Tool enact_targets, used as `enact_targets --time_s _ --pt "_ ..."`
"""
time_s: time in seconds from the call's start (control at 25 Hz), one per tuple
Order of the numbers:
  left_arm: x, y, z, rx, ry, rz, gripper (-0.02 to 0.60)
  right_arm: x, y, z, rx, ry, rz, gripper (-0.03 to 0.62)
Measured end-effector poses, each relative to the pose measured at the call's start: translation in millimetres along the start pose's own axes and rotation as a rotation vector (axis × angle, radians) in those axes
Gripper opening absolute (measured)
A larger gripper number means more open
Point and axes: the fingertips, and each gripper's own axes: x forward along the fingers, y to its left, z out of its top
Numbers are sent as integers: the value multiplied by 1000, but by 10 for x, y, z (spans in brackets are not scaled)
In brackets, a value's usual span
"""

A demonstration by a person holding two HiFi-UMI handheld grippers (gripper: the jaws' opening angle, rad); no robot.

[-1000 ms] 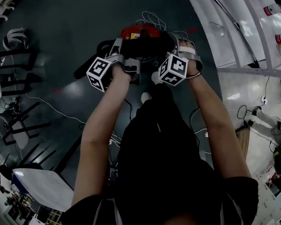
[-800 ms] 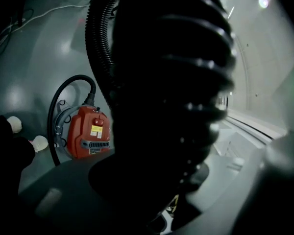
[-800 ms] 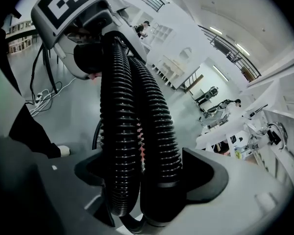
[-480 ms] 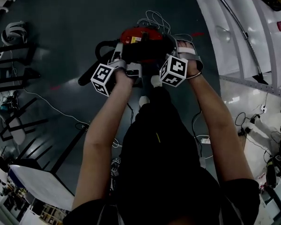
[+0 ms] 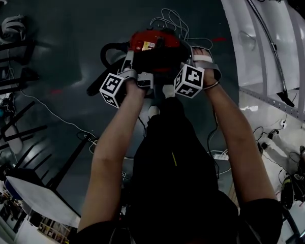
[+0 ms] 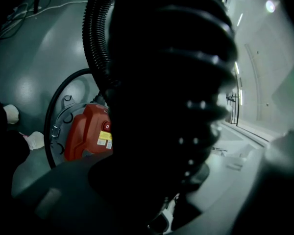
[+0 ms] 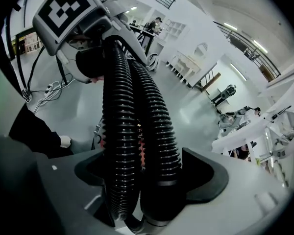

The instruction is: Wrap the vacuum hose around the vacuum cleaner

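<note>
Black ribbed hose (image 6: pixel 176 82) fills the left tool (image 5: pixel 127 65), pinched. Red vacuum (image 5: pixel 153 38) sits on the floor, upper centre. Right tool (image 7: pixel 147 180) clamps two hose runs side by side. Risk: the springy doubled loop slips a grip or snags the white cord (image 5: pixel 168 18) during wrapping.

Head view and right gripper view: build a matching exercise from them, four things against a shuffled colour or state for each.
Things:
1. vacuum cleaner
2. vacuum hose
3. cable
4. right gripper

Descriptions:
a. white, in loose loops
b. fingers closed on two runs of hose
c. red top
d. black, ribbed

Pairs: 1-c, 2-d, 3-a, 4-b
</note>
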Motion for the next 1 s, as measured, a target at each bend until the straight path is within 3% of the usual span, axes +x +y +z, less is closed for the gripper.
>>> enact_targets --time_s 0.24,0.6,1.0 --pt "290 240 68 -69 -28 10 199 366 -61 -70 -37 1 38 449" --pt "635 476 295 -157 -138 27 199 898 -238 2 -137 -21 106 449" --pt "772 784 400 -201 -156 76 208 1234 -209 80 -246 -50 203 446"
